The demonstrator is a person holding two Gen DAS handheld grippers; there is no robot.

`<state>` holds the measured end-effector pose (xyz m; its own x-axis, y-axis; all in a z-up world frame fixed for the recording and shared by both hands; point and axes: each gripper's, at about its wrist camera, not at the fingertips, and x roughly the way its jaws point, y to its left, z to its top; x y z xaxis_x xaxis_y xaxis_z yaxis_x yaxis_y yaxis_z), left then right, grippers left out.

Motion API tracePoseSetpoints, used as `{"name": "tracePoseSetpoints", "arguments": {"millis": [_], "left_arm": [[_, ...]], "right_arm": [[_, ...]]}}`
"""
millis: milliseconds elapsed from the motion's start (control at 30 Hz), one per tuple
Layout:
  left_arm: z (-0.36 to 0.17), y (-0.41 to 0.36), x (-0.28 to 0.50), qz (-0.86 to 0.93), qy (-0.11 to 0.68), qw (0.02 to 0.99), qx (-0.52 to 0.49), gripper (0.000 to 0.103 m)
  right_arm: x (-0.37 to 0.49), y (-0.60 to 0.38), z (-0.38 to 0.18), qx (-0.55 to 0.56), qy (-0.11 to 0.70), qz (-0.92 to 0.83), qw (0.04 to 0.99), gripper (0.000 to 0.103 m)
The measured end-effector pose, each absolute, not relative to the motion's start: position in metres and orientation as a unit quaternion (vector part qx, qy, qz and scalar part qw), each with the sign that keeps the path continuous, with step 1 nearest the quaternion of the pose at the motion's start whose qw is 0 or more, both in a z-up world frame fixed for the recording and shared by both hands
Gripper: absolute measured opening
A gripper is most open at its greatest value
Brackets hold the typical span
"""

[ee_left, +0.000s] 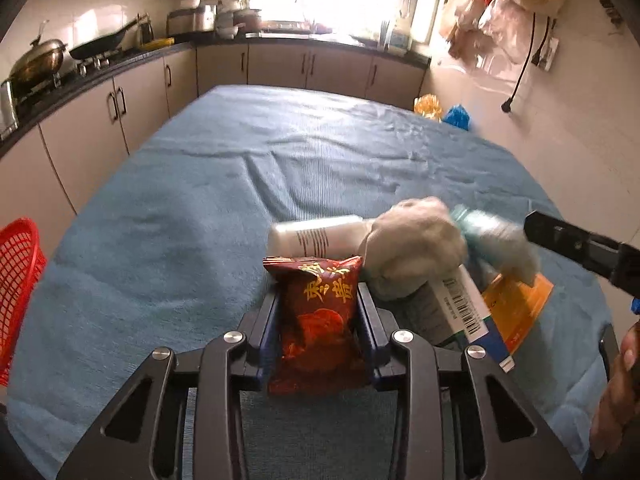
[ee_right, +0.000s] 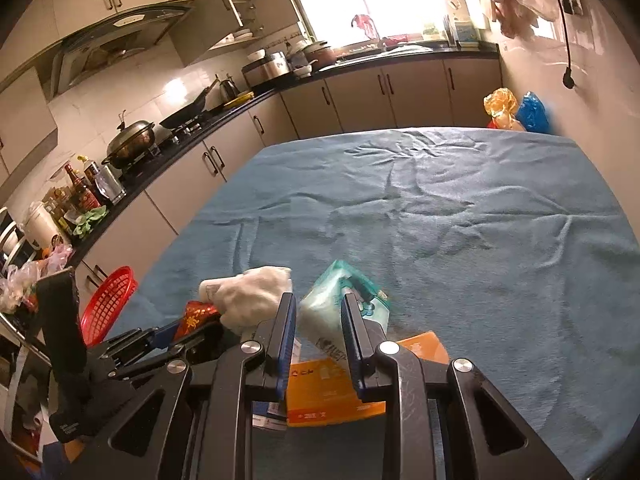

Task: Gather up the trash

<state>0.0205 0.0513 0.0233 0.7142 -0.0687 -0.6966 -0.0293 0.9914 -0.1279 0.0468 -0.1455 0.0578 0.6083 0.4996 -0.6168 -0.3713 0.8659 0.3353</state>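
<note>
At the lower centre of the left wrist view the left gripper (ee_left: 318, 304) is clenched on a dark red snack packet (ee_left: 318, 312), its blue-lined jaws pressing the two long sides of the pouch, which stands upright between them above the blue cloth-covered table (ee_left: 200, 184). The packet looks like thin glossy film: light, soft, easily crushed and probably slippery, so a pinch across its flat middle seems the safest hold. In the lower centre of the right wrist view the right gripper (ee_right: 318, 320) grasps a pale green tissue pack (ee_right: 340, 300), also soft and light, likely to dent under pressure and best taken across its narrow width, as it is now. Just right of the red packet lie a crumpled white paper wad (ee_left: 412, 240), a white bottle (ee_left: 308, 236) on its side, a barcoded carton (ee_left: 464, 308) and an orange sachet (ee_left: 520, 308), touching or overlapping in one heap. The wad will give under pressure; the bottle is stiff, round and may roll. A red mesh basket (ee_left: 20, 280) sits at the left edge of the frame, well apart from the heap, and is presumably where the trash goes.
</note>
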Motion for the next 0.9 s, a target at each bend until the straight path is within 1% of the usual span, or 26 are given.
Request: {"name": "tracePoseSetpoints", "arguments": {"millis": [200,300,400,433,467,500,533,700,733,767,800,833,867,900], "left_arm": [[0.042,0.055,0.006,0.005,0.319,0.946,-0.055,0.034],[0.043,0.053,0.007,0.007,0.319,0.947,-0.048,0.034],[0.042,0.053,0.01,0.005,0.324,0.945,-0.049,0.034],[0.042,0.053,0.01,0.004,0.325,0.944,-0.05,0.034],[0.042,0.052,0.01,0.004,0.326,0.944,-0.05,0.034],[0.042,0.052,0.01,0.004,0.325,0.944,-0.049,0.034],[0.042,0.051,0.011,0.003,0.326,0.944,-0.049,0.034],[0.04,0.051,0.011,0.002,0.33,0.943,-0.05,0.034],[0.04,0.05,0.011,0.001,0.331,0.942,-0.051,0.034],[0.039,0.05,0.012,0.0,0.332,0.942,-0.052,0.034],[0.039,0.05,0.011,0.0,0.332,0.942,-0.052,0.034],[0.039,0.049,0.011,-0.001,0.332,0.942,-0.052,0.034],[0.039,0.048,0.01,-0.003,0.331,0.942,-0.05,0.034],[0.039,0.048,0.01,-0.002,0.331,0.942,-0.05,0.034]], "right_arm": [[0.038,-0.146,0.066,0.099,0.34,0.263,0.897,0.025],[0.034,-0.145,0.071,0.093,0.327,0.264,0.902,0.025],[0.037,-0.145,0.068,0.084,0.338,0.245,0.905,0.026],[0.04,-0.145,0.065,0.081,0.348,0.241,0.902,0.033],[0.044,-0.145,0.062,0.08,0.36,0.235,0.899,0.05],[0.047,-0.147,0.057,0.085,0.369,0.228,0.897,0.062],[0.05,-0.148,0.053,0.087,0.379,0.227,0.893,0.078],[0.057,-0.142,0.039,0.076,0.399,0.212,0.889,0.078],[0.059,-0.141,0.036,0.074,0.404,0.21,0.887,0.077],[0.061,-0.139,0.031,0.073,0.412,0.211,0.883,0.074],[0.062,-0.137,0.027,0.071,0.418,0.212,0.881,0.073],[0.06,-0.136,0.027,0.063,0.409,0.207,0.886,0.068],[0.06,-0.134,0.026,0.055,0.409,0.205,0.887,0.061],[0.06,-0.13,0.024,0.051,0.412,0.211,0.885,0.057]]}}
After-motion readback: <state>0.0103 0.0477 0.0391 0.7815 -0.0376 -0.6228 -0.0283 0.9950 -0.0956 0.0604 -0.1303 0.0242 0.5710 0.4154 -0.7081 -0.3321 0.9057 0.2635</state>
